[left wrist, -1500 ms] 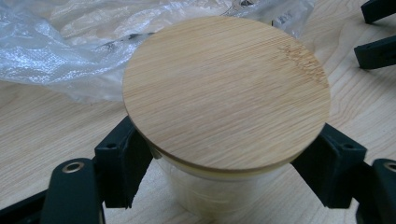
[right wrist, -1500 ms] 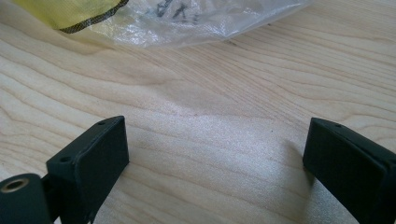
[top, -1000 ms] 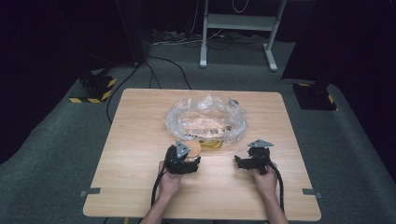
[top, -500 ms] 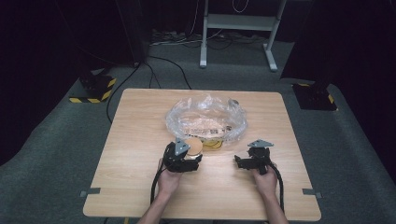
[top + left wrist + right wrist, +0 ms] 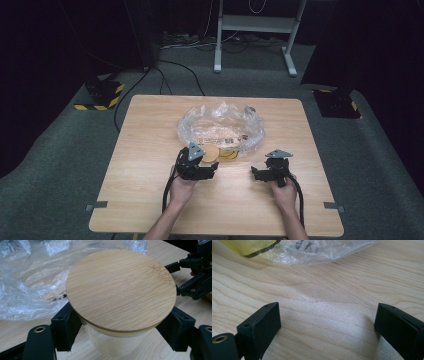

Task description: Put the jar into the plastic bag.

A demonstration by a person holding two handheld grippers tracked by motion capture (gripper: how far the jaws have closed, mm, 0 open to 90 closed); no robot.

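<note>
A glass jar point(image 5: 117, 345) with a round bamboo lid point(image 5: 121, 288) is clamped by the left gripper point(image 5: 209, 169), at 6 o'clock of the crumpled plastic bag point(image 5: 220, 125). The right gripper point(image 5: 256, 172) is held wide, with nothing inside.

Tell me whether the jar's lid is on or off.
On. The round wooden lid sits flat over the jar, which the left gripper holds between its jaws.

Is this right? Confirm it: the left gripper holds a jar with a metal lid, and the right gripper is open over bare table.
Not quite. The lid is wooden, not metal, as the left gripper view shows. The rest stands: the left gripper holds the jar, and the right gripper is open over bare table.
</note>
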